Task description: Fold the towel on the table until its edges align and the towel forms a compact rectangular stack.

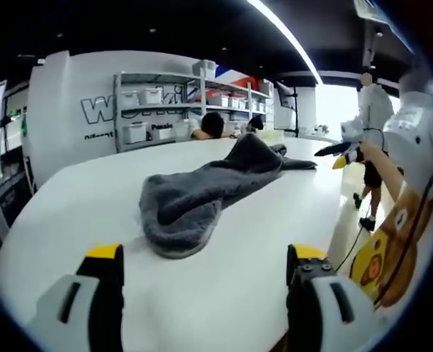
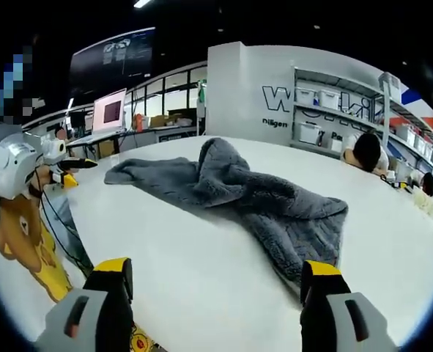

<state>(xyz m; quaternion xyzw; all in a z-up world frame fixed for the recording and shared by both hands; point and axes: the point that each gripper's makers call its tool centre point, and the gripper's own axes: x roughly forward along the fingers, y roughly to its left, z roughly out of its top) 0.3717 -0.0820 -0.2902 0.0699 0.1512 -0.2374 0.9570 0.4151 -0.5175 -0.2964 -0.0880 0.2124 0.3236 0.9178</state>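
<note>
- The grey fleece towel (image 1: 205, 187) lies crumpled in a long, twisted heap on the white table (image 1: 77, 198), unfolded, with its edges out of line.
- In the left gripper view the left gripper (image 1: 205, 275) has its yellow-tipped jaws spread wide with nothing between them; bare tabletop shows in the gap.
- The towel's nearest bunched end sits just ahead of those jaws and a little toward the left one, apart from both; the rest trails away to a thin far end.
- In the right gripper view the right gripper (image 2: 217, 282) is likewise wide apart and holds nothing.
- There the towel (image 2: 253, 194) runs across the table (image 2: 201, 279) ahead of the jaws; its broad end reaches down close to the right-hand jaw, and whether they touch cannot be told.
- Behind the table stand shelves of white bins (image 1: 161, 103) against a lettered white wall, and a person (image 2: 368, 152) sits at the far edge.
</note>
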